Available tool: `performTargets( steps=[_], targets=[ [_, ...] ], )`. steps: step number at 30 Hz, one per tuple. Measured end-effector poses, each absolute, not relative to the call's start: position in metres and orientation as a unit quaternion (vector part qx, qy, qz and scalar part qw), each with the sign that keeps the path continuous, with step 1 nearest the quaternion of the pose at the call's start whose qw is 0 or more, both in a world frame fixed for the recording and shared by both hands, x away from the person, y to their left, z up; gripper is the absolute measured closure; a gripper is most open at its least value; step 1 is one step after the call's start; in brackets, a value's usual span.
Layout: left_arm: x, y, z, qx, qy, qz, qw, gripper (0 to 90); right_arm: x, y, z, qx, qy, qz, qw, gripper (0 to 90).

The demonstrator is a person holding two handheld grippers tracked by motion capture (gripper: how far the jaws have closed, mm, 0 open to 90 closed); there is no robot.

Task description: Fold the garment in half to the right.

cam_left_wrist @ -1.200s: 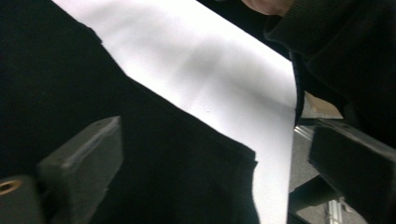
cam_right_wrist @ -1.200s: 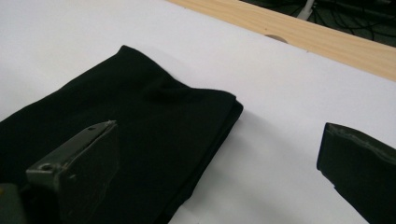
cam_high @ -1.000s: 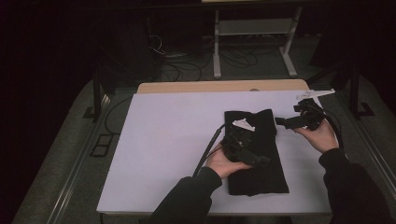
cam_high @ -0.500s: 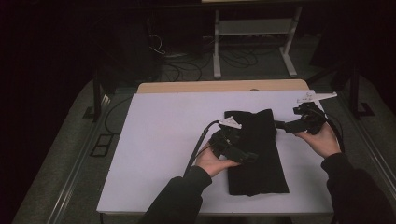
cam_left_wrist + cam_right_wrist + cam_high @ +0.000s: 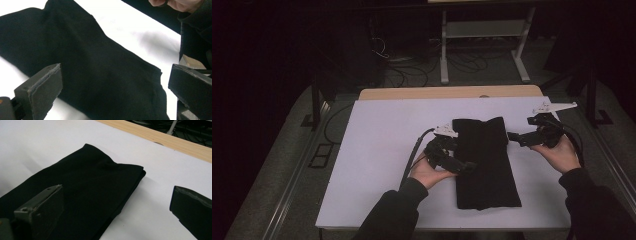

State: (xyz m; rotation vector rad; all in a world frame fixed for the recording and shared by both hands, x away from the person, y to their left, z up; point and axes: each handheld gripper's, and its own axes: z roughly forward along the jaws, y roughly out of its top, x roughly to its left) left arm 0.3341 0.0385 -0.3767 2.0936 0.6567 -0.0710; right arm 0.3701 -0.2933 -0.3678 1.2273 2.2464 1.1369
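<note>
A folded black cloth (image 5: 484, 160) lies flat on the white table top (image 5: 377, 150), right of centre, long side running front to back. My left gripper (image 5: 464, 166) is at the cloth's left edge, open, its jaws pointing right over the fabric (image 5: 100, 72) with nothing between them. My right gripper (image 5: 514, 138) hovers just off the cloth's right edge near its far corner, open and empty; the cloth's folded far corner (image 5: 120, 175) shows ahead of its jaws.
A wooden strip (image 5: 452, 92) runs along the table's far edge. Beyond it, a white stand (image 5: 482, 45) and loose cables (image 5: 397, 62) sit on the dark floor. Bare white surface extends to the left of the cloth.
My left gripper slid left off the middle of the cloth to its left edge. The cloth now lies flatter and longer. The right gripper stayed near the right edge.
</note>
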Motion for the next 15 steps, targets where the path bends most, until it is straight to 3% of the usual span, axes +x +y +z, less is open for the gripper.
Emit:
performTargets(
  steps=[15],
  targets=[
    [0.328,0.073,-0.378,0.840,0.280,-0.009,0.465,0.0,0.357,-0.298,-0.366,0.428,0.788,0.408,0.173,0.0]
  ],
)
